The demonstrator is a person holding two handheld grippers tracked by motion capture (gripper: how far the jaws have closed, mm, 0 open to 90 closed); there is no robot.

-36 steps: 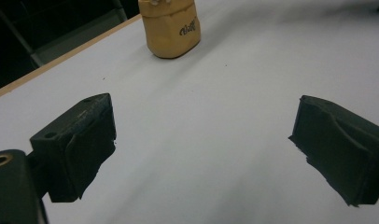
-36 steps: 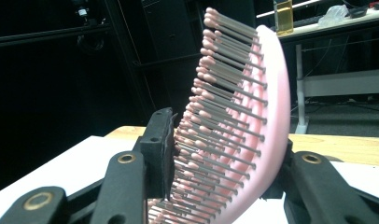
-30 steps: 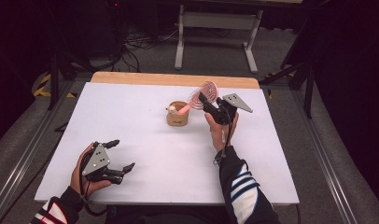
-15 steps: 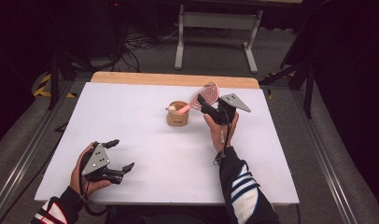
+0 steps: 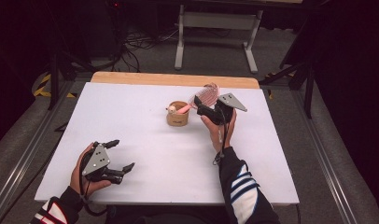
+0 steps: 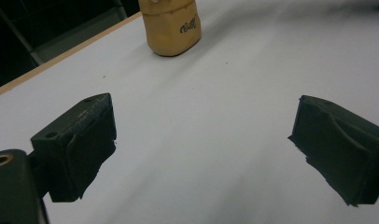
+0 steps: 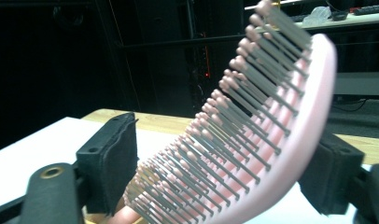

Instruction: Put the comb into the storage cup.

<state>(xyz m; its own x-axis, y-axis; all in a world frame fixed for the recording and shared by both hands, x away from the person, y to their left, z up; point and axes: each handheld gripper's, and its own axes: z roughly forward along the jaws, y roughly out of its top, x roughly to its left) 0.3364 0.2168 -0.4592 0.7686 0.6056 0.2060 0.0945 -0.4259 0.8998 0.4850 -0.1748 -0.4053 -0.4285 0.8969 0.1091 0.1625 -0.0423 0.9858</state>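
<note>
White table point(image 5: 145, 140): one cup point(image 5: 178, 113), one hairbrush point(image 5: 204, 96) clamped by right gripper point(image 5: 207, 108); left gripper point(image 5: 120, 156) gapes empty

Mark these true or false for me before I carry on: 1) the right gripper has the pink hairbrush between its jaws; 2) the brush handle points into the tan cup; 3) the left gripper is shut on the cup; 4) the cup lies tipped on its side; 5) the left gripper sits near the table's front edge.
1) True: the right gripper is closed on the pink hairbrush, jaws on either side of its head.
2) True: the handle end reaches into the tan cup.
3) False: the left gripper is open and holds nothing; the cup stands well away from it.
4) False: the cup stands upright.
5) True: it sits low on the white table, left of centre.
</note>
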